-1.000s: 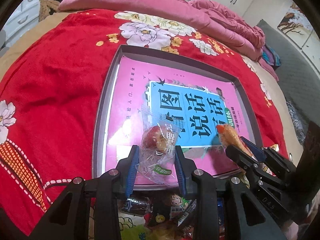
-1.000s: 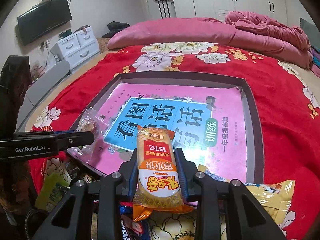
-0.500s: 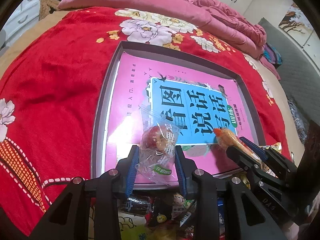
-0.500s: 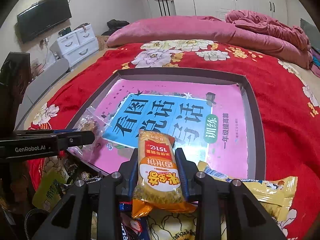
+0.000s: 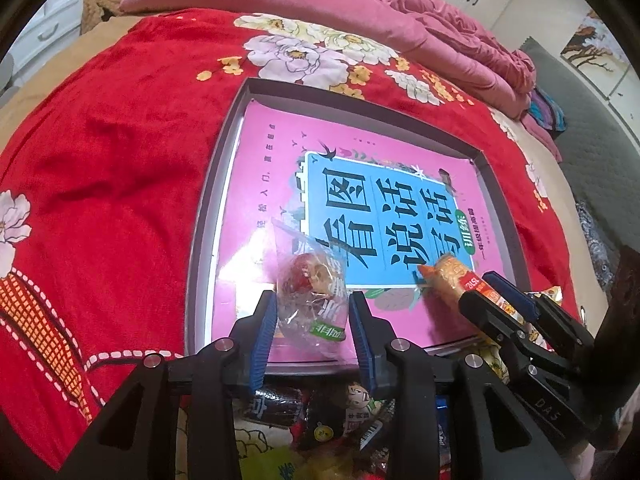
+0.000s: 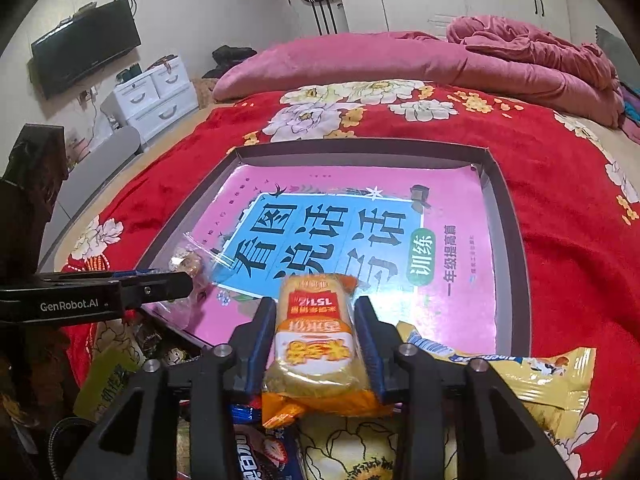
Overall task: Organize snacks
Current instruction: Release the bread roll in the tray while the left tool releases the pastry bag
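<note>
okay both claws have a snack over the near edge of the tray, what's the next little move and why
Probably lower the left claw and release the clear plastic packet of red candied fruit inside the shallow grey tray. The packet already hangs over the tray's pink floor, and the right claw holds the orange rice-cracker packet beside it.
</note>
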`<state>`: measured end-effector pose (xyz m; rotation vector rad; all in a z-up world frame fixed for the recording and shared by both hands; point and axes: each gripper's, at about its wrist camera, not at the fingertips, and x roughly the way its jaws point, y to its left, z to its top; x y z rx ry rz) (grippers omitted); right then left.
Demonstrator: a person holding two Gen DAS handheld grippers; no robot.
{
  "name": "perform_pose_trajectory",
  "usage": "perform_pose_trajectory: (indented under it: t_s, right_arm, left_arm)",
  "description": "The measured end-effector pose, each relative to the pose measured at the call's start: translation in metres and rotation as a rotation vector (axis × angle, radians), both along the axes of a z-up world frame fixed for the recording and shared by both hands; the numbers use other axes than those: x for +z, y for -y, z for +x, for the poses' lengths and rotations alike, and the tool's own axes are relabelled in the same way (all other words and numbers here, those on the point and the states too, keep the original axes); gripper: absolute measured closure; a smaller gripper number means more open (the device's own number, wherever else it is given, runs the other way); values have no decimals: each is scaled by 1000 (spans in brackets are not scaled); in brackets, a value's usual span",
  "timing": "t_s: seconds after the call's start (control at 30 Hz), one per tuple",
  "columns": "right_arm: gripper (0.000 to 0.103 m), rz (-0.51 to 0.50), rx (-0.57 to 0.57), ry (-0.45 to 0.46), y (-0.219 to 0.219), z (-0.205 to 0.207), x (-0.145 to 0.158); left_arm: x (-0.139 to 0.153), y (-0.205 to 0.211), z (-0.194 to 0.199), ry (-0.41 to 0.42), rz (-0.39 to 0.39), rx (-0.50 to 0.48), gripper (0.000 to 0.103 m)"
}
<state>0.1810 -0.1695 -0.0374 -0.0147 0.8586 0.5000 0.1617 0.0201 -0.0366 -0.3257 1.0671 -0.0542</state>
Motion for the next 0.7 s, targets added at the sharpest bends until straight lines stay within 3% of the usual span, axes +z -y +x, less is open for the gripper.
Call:
perform_pose_trajectory:
  t_s: [0.27, 0.7]
  right_arm:
    - [57, 23, -13, 22, 5, -1, 7]
    - [49, 65, -43, 68, 19, -6, 23]
  left_arm:
    - [5, -2, -2, 21, -7, 2, 49]
    - [26, 9, -14, 82, -1, -61, 43]
